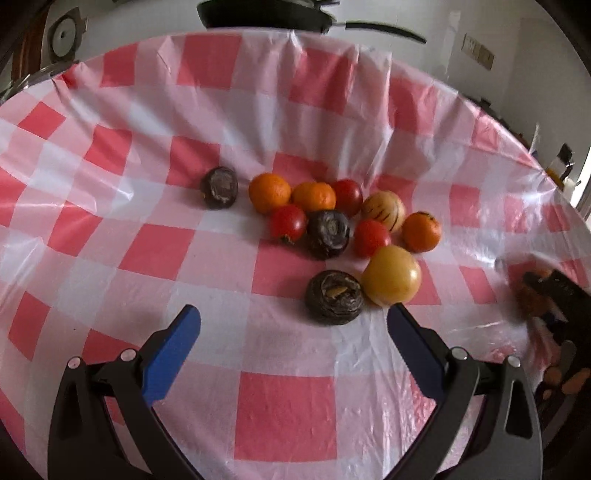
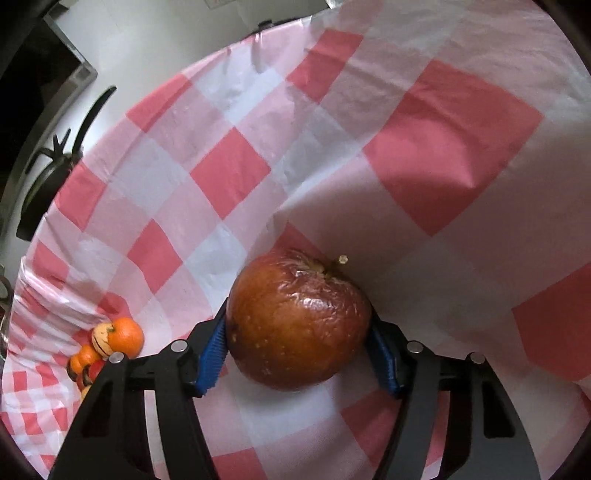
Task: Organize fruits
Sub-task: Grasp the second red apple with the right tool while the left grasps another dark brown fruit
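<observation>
On the red-and-white checked cloth (image 1: 288,413) lies a cluster of fruit: three oranges (image 1: 269,192), three red tomatoes (image 1: 288,222), a smooth yellow fruit (image 1: 391,275), a striped pale one (image 1: 382,210) and three dark wrinkled fruits, the nearest (image 1: 334,297) just beyond my left gripper (image 1: 293,314). That gripper is open, with nothing between its blue pads. In the right wrist view my right gripper (image 2: 297,321) is shut on a wrinkled red-brown apple (image 2: 295,325), stem up, both pads against its sides. The cluster (image 2: 118,339) shows small at the left there.
A black pan (image 1: 266,14) with a long handle sits beyond the table's far edge. The right gripper shows blurred at the right edge (image 1: 554,295). The cloth is creased and rises in a fold behind the apple (image 2: 424,221).
</observation>
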`<state>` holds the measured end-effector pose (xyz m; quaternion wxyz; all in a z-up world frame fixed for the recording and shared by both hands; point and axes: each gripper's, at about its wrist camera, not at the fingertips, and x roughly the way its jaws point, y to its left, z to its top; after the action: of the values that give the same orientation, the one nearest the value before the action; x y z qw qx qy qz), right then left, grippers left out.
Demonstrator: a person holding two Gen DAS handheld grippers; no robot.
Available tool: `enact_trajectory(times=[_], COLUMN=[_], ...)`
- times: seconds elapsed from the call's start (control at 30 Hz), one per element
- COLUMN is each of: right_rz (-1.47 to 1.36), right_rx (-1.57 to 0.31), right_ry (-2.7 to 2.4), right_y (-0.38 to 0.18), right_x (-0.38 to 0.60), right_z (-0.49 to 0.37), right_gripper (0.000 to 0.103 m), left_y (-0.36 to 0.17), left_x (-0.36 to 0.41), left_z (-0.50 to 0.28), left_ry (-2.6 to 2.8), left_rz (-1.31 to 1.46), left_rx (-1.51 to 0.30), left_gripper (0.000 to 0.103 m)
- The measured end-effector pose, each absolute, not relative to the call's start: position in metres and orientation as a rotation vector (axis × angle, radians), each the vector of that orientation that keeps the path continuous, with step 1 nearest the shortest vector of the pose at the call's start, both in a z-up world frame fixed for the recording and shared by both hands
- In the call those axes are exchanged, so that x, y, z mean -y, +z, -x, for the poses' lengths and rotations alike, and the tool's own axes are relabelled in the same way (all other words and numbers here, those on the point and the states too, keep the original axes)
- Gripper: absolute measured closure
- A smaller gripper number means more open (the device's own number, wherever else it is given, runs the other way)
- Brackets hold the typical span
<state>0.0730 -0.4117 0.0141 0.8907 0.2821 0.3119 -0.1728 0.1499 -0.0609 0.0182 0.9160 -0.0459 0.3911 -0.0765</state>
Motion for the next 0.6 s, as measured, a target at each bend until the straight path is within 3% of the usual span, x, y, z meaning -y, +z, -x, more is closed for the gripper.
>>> enact_trajectory(times=[0.4,0.47,0.53,0.6], right_rz=[-0.567,-0.562,-0.559,-0.56], right_rx=[-0.639,-0.64,-0.641,-0.642], right_ry=[-0.325,-0.324,-0.32,-0.317], right_y=[0.02,0.019,0.019,0.018], right_x=[0.408,0.408,0.406,0.406], right_z=[-0.073,-0.072,-0.073,-0.073], right_gripper=[0.039,0.039,0.039,0.039], left_y=[-0.001,-0.001,0.001,0.0], left_x=[0.091,0.093,0.096,0.096], left_z=[-0.185,-0.189,-0.187,-0.183], left_ry=[-0.192,-0.217,-0.247,-0.254], left_rz=[-0.12,-0.14,-0.161,-0.165], left_rx=[-0.92,-0.907,-0.889,-0.885], left_gripper=[0.024,0.036,0.061,0.062])
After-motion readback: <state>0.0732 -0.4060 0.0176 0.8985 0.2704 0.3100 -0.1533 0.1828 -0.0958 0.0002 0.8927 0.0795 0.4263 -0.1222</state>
